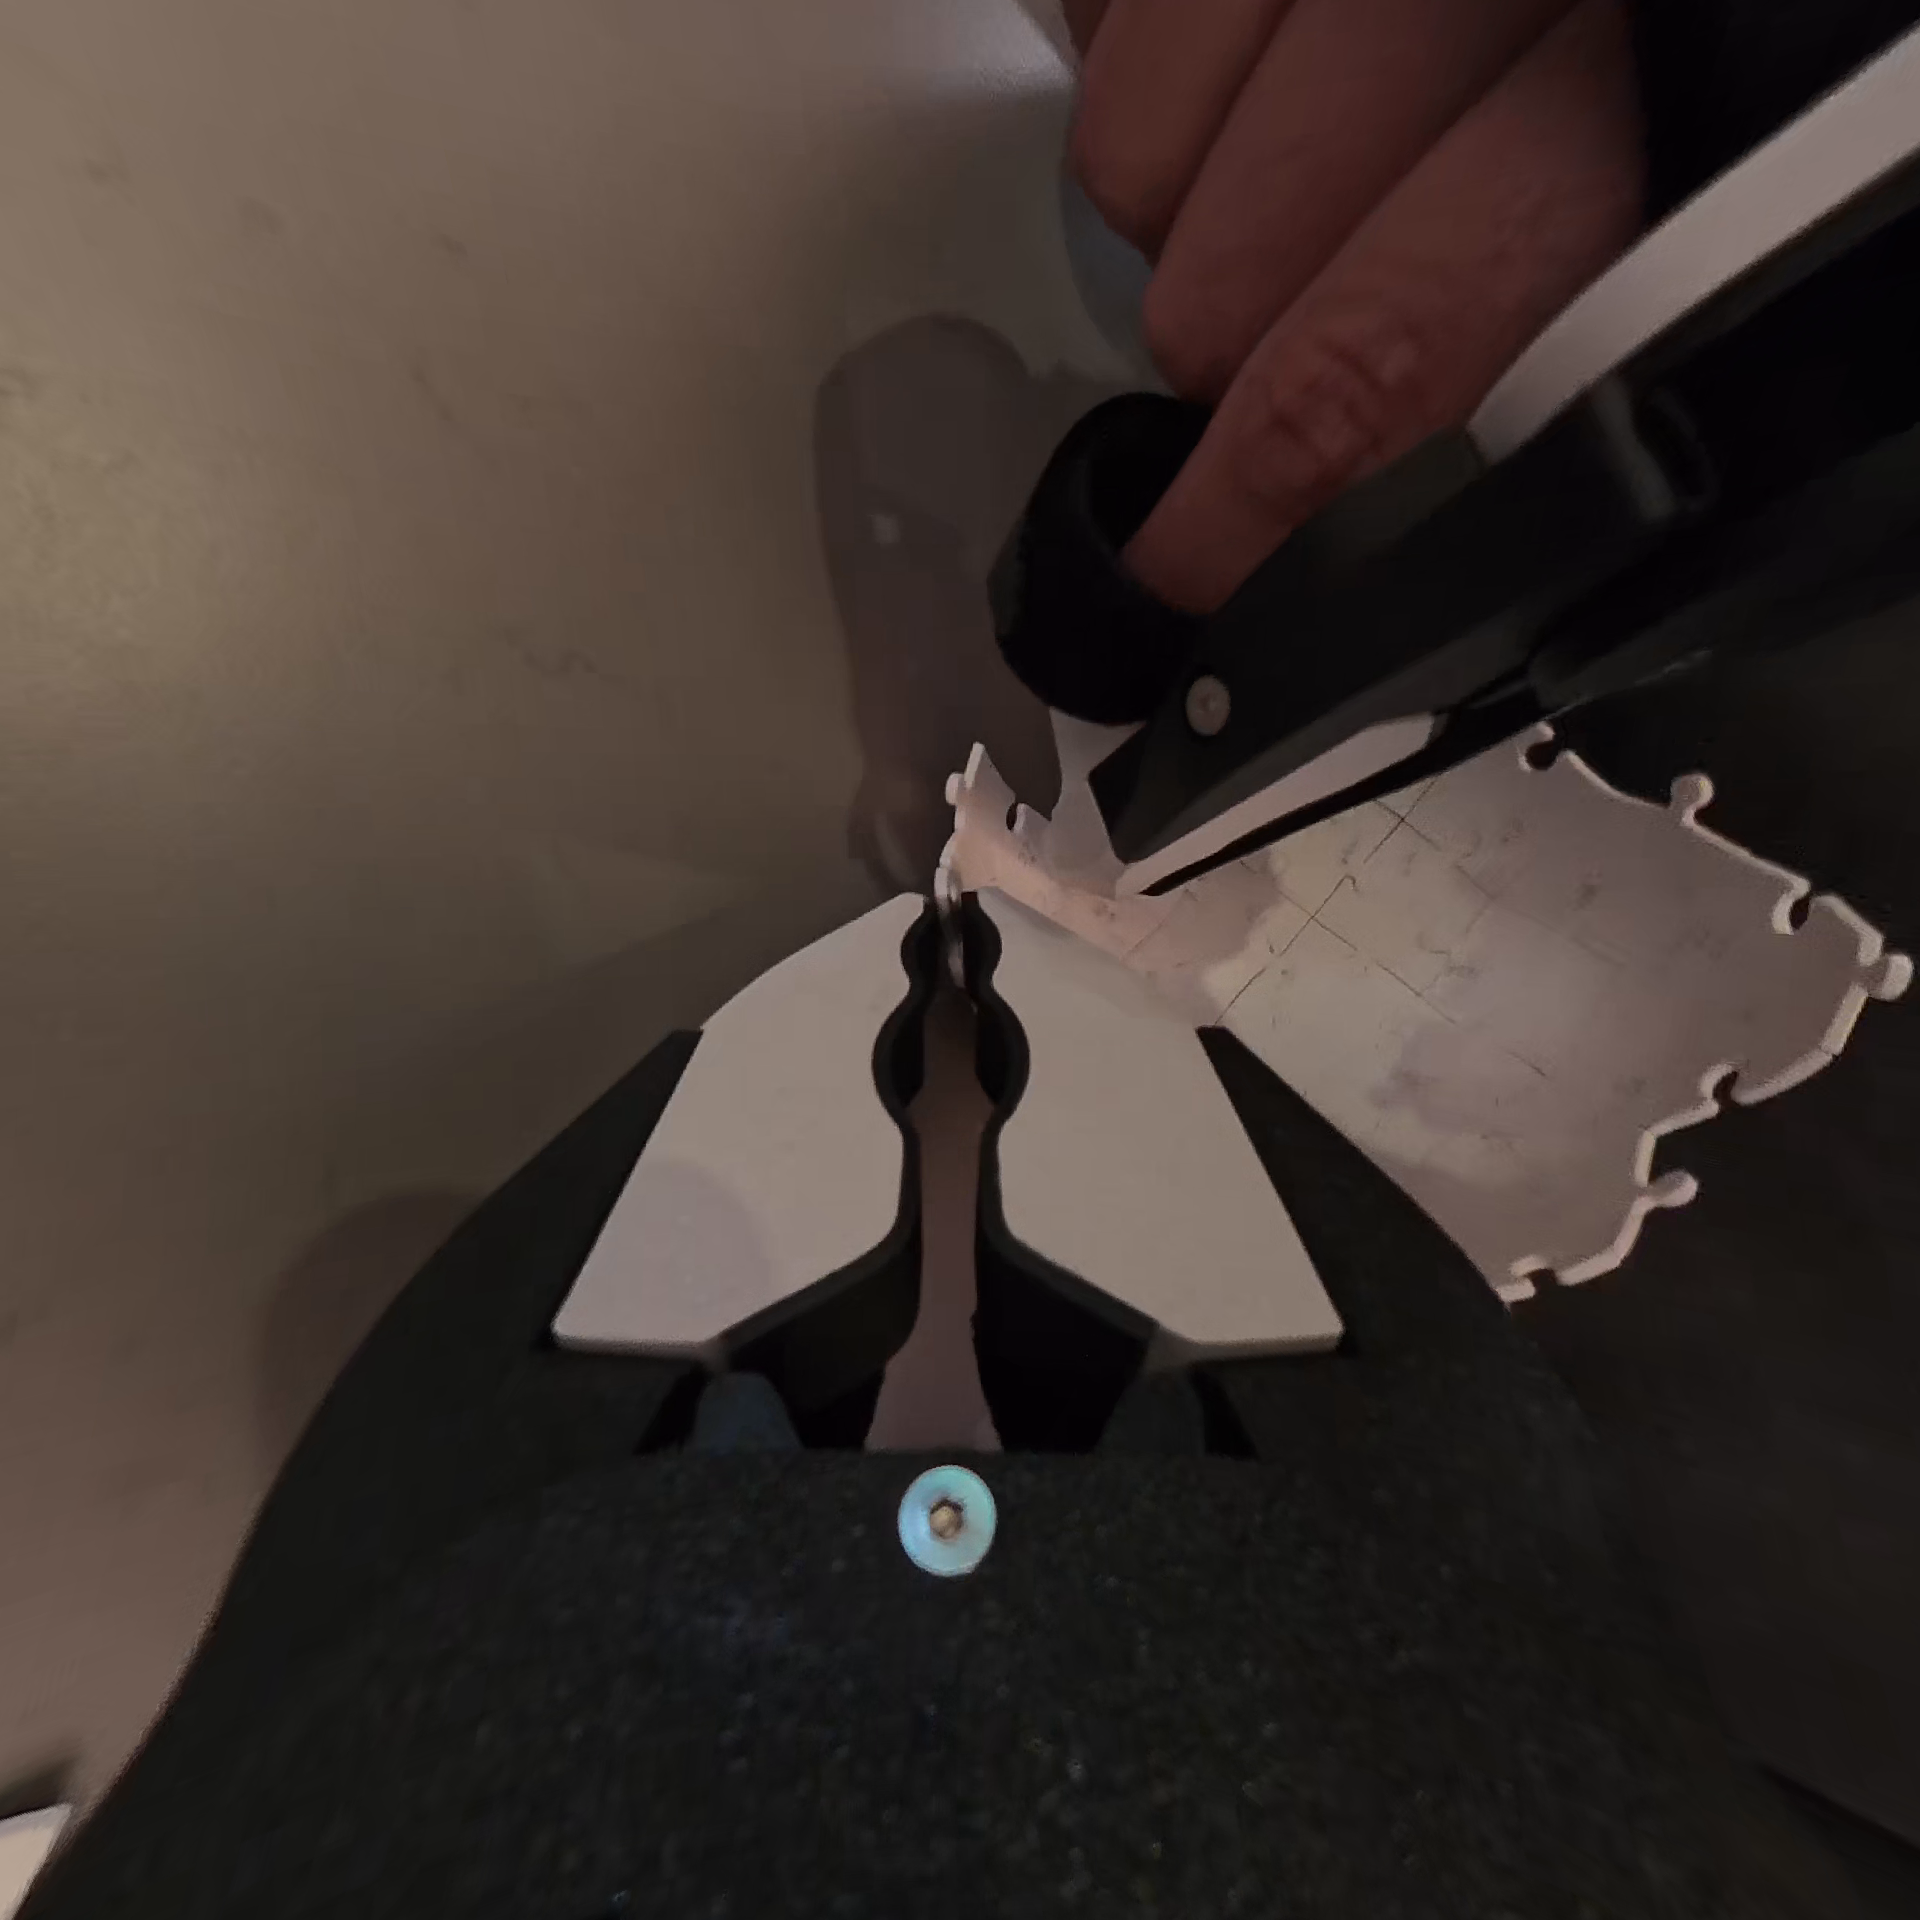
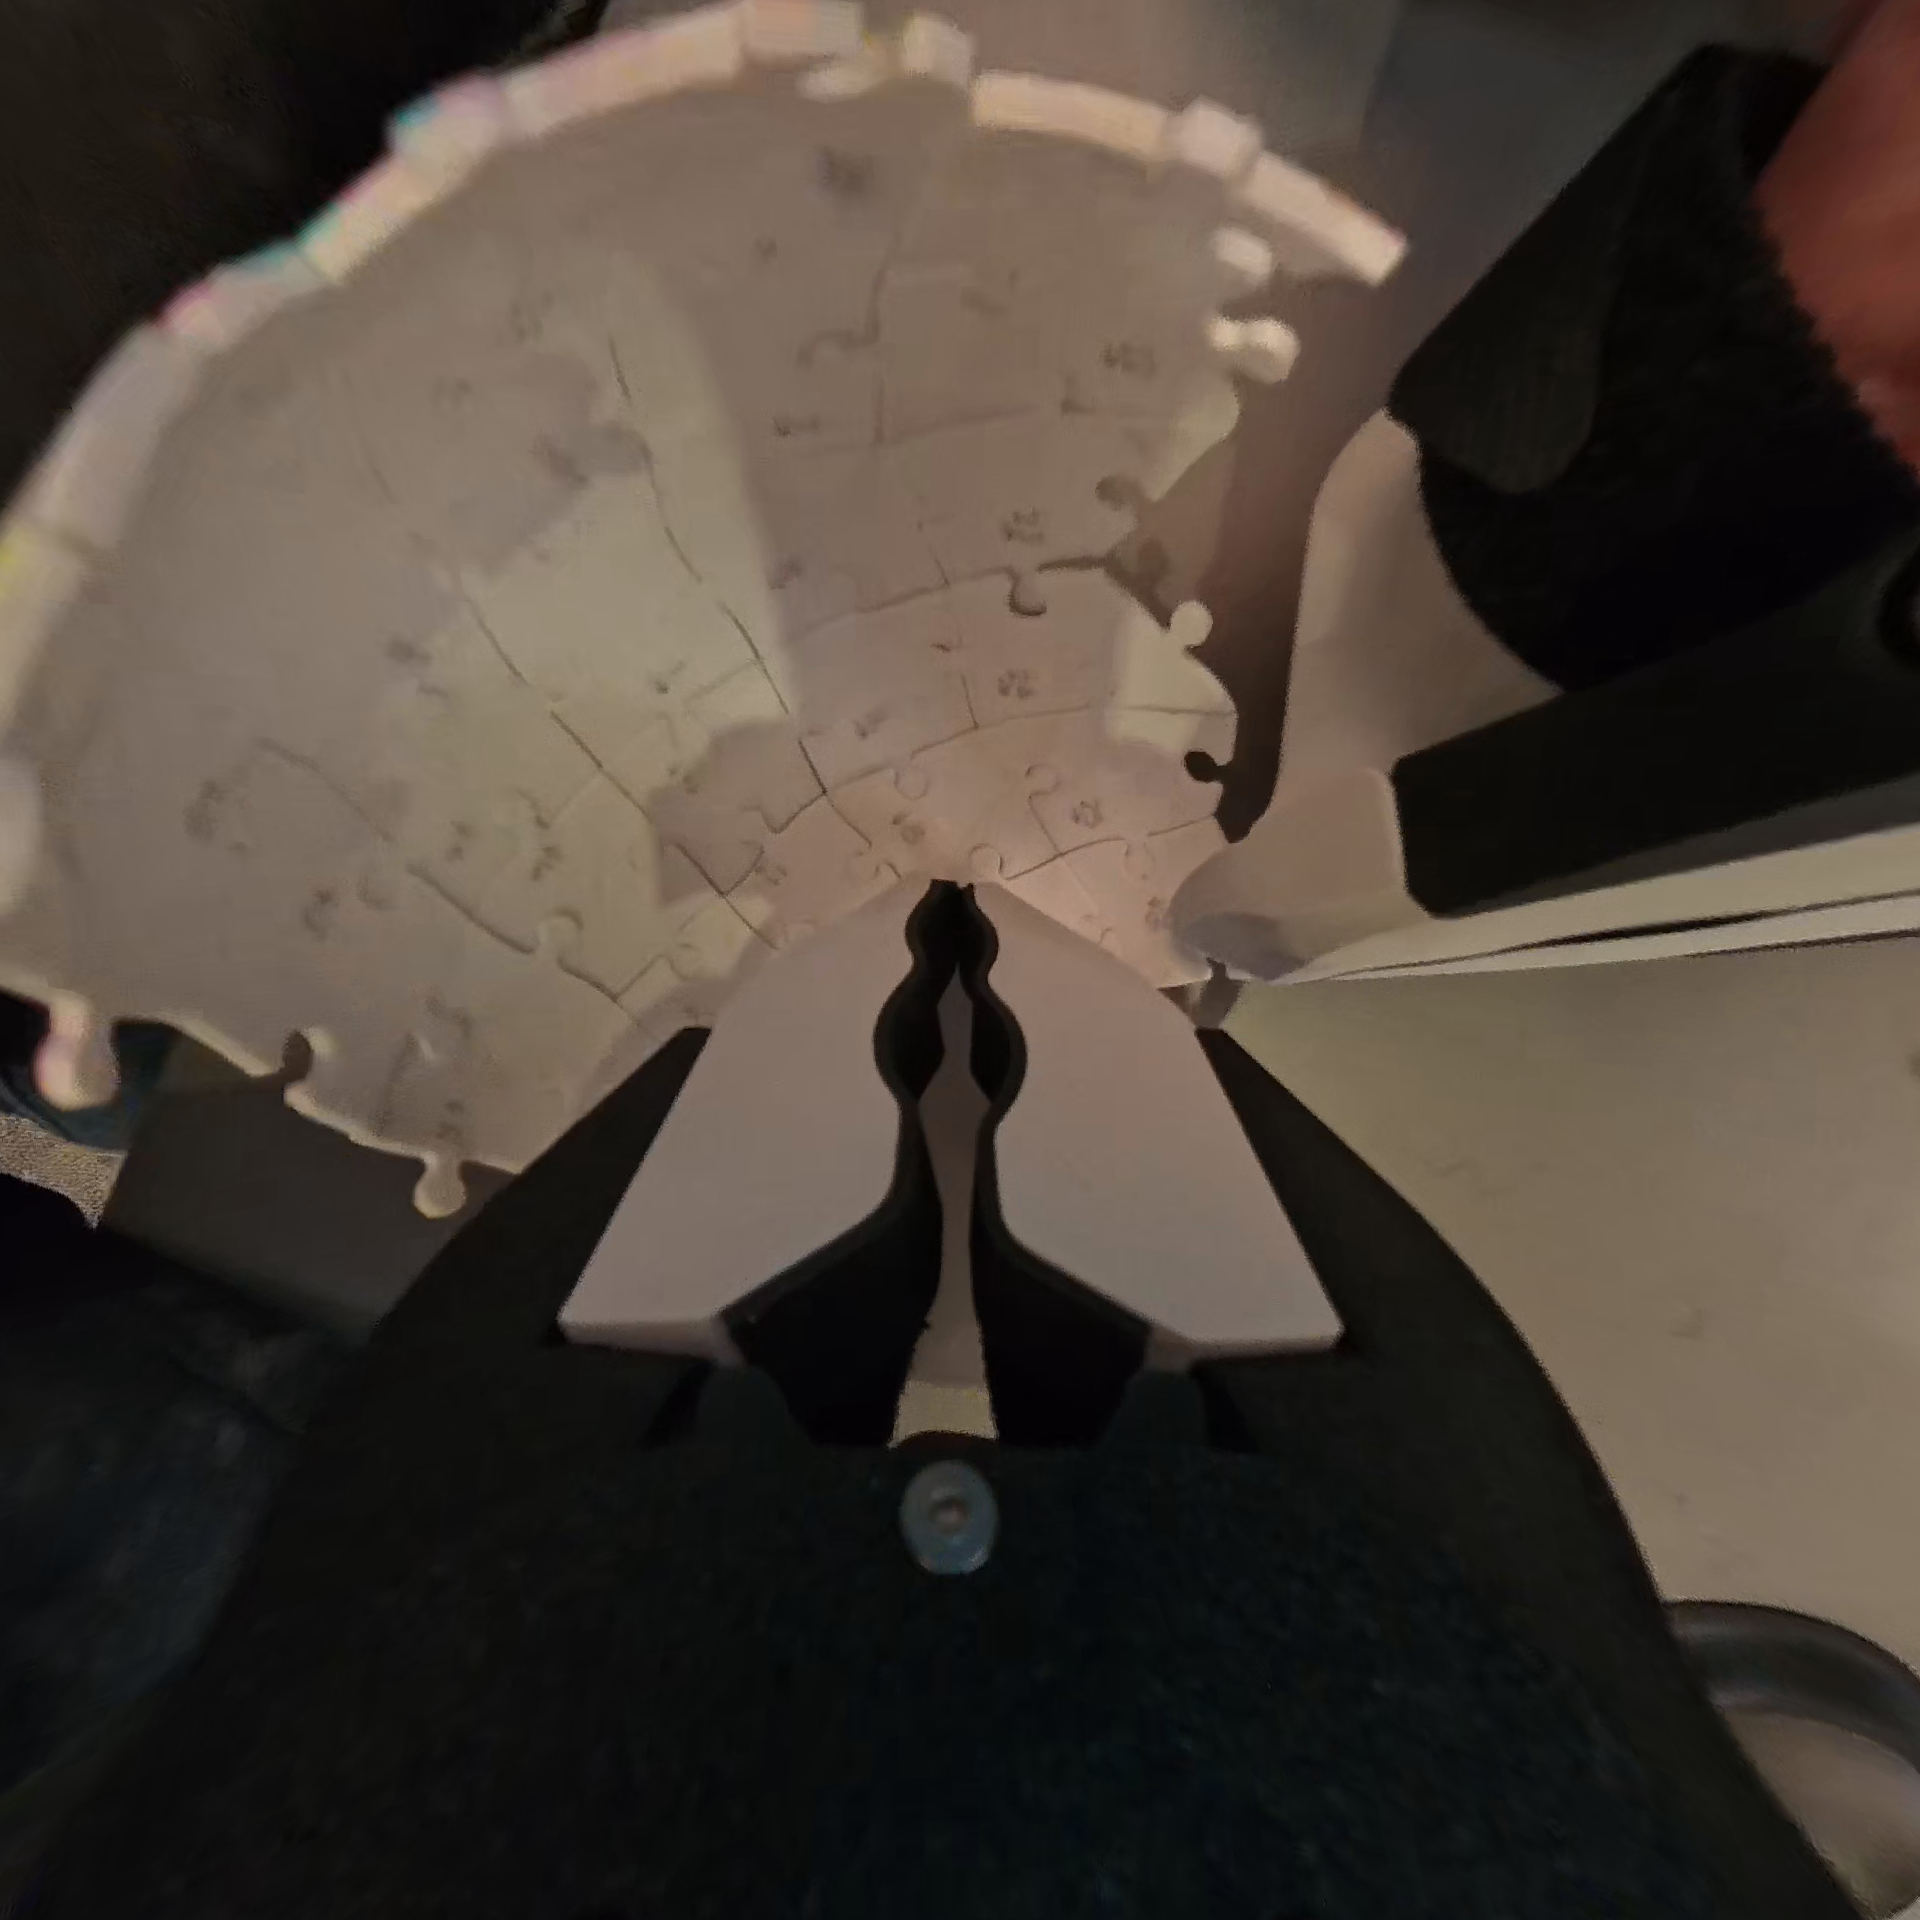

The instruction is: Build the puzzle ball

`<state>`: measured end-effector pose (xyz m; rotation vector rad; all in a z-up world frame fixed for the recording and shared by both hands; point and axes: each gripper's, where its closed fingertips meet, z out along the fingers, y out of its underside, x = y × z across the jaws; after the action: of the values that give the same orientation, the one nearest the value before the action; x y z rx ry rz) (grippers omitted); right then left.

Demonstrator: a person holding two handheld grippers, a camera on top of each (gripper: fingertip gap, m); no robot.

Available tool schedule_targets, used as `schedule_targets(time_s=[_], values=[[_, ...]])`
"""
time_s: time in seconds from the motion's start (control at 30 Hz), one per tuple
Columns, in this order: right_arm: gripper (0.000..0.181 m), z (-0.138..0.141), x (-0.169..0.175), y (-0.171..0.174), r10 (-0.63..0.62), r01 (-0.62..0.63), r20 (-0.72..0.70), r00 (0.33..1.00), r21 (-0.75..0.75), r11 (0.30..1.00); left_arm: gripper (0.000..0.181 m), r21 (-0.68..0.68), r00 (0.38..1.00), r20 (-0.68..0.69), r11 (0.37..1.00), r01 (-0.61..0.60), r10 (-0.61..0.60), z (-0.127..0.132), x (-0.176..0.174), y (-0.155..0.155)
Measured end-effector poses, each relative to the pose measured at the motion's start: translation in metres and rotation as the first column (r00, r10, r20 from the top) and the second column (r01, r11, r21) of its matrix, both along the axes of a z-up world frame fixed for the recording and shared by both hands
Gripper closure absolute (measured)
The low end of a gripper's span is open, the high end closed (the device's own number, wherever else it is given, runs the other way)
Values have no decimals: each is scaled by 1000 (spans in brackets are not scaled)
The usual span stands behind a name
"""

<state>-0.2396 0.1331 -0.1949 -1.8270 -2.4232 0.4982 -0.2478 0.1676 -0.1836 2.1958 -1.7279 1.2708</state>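
Pinching single puzzle piece (image 1: 961, 914): left hand-held gripper (image 1: 954, 935) | right hand-held gripper (image 2: 956, 896): clamped on white puzzle-ball shell (image 2: 499, 582) rim | both airborne

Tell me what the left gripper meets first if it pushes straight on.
The left gripper is already shut on a small puzzle piece. Straight on, that piece looks to meet the edge of the curved puzzle shell near the right gripper; depth is unclear.
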Motion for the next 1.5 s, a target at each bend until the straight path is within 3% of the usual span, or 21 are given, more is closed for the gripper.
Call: schedule_targets(time_s=[0.23,0.33,0.43,0.5,0.7,0.8,0.87,0.97,1.1,1.3,1.5], values=[[181,1,0,1,11,-10,-8,1000,25,1000,178,4,1000,0,1000,-22,22,0,-1,0],[181,30,-6,16,-104,111,-197,975,25,993,178,9,999,1,999,-51,51,0,-3,1],[181,72,0,42,-283,327,-426,859,32,945,179,16,994,13,994,-106,105,2,-7,2],[181,83,13,53,-358,443,-512,781,49,895,179,20,987,23,987,-157,157,4,-11,3],[180,70,38,54,-534,684,-615,580,12,729,180,-19,924,53,926,-378,378,3,-29,7],[171,59,42,47,-622,734,-627,470,-114,670,180,-31,880,61,882,-470,471,3,-41,6],[168,55,41,43,-658,729,-613,437,-187,659,180,-34,849,66,851,-524,525,4,-48,6],[168,61,37,49,-639,703,-614,463,-184,687,180,-40,797,56,799,-600,601,4,-59,4],[157,70,18,71,-562,619,-592,577,-132,774,180,-43,737,41,738,-674,675,5,-75,-7],[157,72,-56,104,-348,363,-600,721,-102,926,180,-47,631,22,631,-774,775,6,-103,-20],[162,54,-121,116,-205,188,-575,792,-90,978,180,-84,575,25,575,-814,818,4,-110,-13]])
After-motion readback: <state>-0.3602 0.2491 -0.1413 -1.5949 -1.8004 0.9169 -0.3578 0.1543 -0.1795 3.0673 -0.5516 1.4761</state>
